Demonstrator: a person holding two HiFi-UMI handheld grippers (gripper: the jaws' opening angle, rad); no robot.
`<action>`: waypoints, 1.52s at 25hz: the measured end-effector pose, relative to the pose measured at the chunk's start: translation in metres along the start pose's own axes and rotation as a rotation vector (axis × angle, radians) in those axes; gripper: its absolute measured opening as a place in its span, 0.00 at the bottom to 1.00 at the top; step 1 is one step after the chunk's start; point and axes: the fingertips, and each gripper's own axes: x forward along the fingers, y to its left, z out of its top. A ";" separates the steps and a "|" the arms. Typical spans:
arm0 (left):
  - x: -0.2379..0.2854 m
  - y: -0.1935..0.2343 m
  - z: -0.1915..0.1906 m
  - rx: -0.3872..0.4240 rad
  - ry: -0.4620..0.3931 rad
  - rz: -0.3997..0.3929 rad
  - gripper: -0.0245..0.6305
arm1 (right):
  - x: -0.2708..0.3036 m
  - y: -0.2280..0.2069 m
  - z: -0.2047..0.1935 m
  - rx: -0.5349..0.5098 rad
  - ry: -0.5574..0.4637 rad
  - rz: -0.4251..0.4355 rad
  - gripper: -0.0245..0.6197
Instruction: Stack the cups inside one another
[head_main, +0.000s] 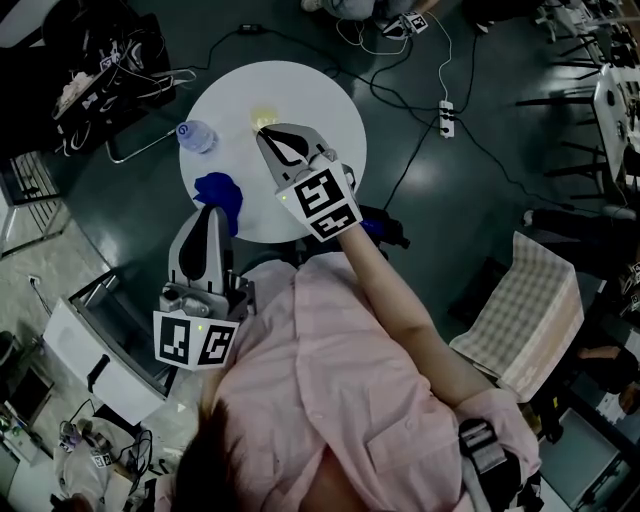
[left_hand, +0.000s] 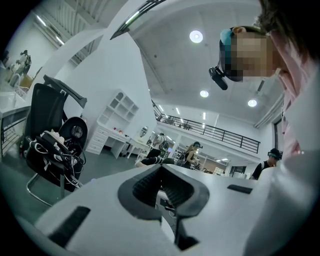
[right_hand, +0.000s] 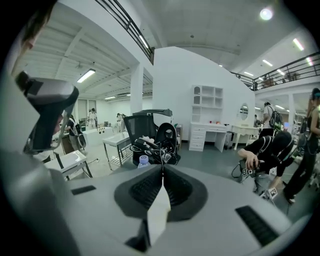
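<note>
We see a round white table in the upper middle of the head view, with a deep blue plastic cup near its lower left edge and a pale yellow translucent cup further up, well apart from it, so the two are not stacked. A clear plastic bottle with a pale blue cap stands at the table's left edge, above the blue cup. The left gripper sits at the lower left with its tips just beside the blue cup; in its own view its jaws are pressed together with nothing between them. The right gripper reaches over the table, tips just below the yellow cup, and its own view shows its jaws closed on nothing, the bottle beyond them
</note>
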 end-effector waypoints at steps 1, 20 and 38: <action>-0.001 0.000 0.000 0.002 0.001 0.001 0.06 | -0.002 0.003 0.000 -0.002 -0.002 0.007 0.09; 0.008 -0.003 0.002 0.050 -0.007 -0.005 0.06 | -0.037 0.038 0.002 -0.012 -0.038 0.098 0.09; 0.020 -0.040 -0.013 0.105 -0.019 0.035 0.06 | -0.075 0.031 0.019 -0.003 -0.109 0.144 0.09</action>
